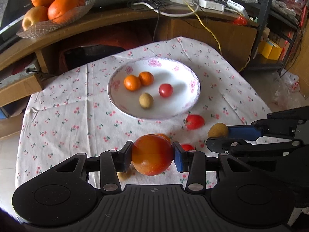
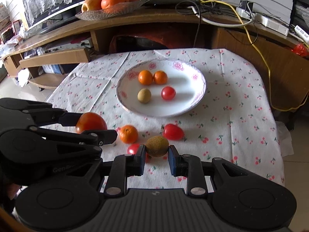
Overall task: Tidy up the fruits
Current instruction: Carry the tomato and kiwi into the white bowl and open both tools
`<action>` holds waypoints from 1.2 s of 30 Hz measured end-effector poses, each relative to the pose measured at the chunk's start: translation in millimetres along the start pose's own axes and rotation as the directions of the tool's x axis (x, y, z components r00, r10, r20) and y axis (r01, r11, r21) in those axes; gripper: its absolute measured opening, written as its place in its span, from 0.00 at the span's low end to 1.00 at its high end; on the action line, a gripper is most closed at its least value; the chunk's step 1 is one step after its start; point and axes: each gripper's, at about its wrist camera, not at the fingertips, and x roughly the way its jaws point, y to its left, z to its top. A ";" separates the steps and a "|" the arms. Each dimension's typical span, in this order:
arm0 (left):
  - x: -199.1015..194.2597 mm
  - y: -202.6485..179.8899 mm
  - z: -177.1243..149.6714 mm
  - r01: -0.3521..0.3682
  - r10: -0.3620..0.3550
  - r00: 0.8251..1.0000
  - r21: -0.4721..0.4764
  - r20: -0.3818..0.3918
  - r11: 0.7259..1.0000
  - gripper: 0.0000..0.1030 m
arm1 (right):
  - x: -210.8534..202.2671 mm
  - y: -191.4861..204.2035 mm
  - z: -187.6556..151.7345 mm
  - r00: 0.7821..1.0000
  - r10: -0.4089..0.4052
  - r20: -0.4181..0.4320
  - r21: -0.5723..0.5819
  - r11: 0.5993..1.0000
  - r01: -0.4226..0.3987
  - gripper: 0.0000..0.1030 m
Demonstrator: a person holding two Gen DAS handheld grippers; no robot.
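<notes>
My left gripper (image 1: 152,150) is shut on a large orange-red fruit (image 1: 152,154), held low over the near part of the flowered tablecloth (image 1: 67,116). My right gripper (image 2: 156,150) is shut on a small brown fruit (image 2: 156,146) at its fingertips. Beyond both lies the white flowered plate (image 1: 173,114) with two small oranges (image 1: 132,82), a cherry tomato (image 1: 165,90) and a brown fruit (image 1: 146,100). Loose on the cloth are a small orange (image 2: 128,134), a red tomato (image 2: 172,132) and a small tomato (image 2: 133,148). The left gripper (image 2: 96,128) shows at the right wrist view's left.
A wooden shelf (image 1: 115,17) curves behind the table, carrying a glass dish of large oranges and an apple (image 1: 52,9) plus tangled cables and a power strip (image 1: 210,4). The table's edges fall away left and right, with floor beyond them.
</notes>
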 end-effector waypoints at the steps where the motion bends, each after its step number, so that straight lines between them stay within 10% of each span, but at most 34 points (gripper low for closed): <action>1: 0.7 0.6 2.4 0.001 -0.001 1.000 -0.005 0.002 1.000 0.49 | 0.5 -0.8 2.4 1.000 -0.002 0.004 0.002 1.000 0.002 0.26; 36: 82.1 27.4 68.6 -0.047 0.044 0.998 -0.058 -0.039 0.997 0.49 | 83.7 -36.6 73.5 1.000 -0.027 0.005 0.003 1.000 0.027 0.27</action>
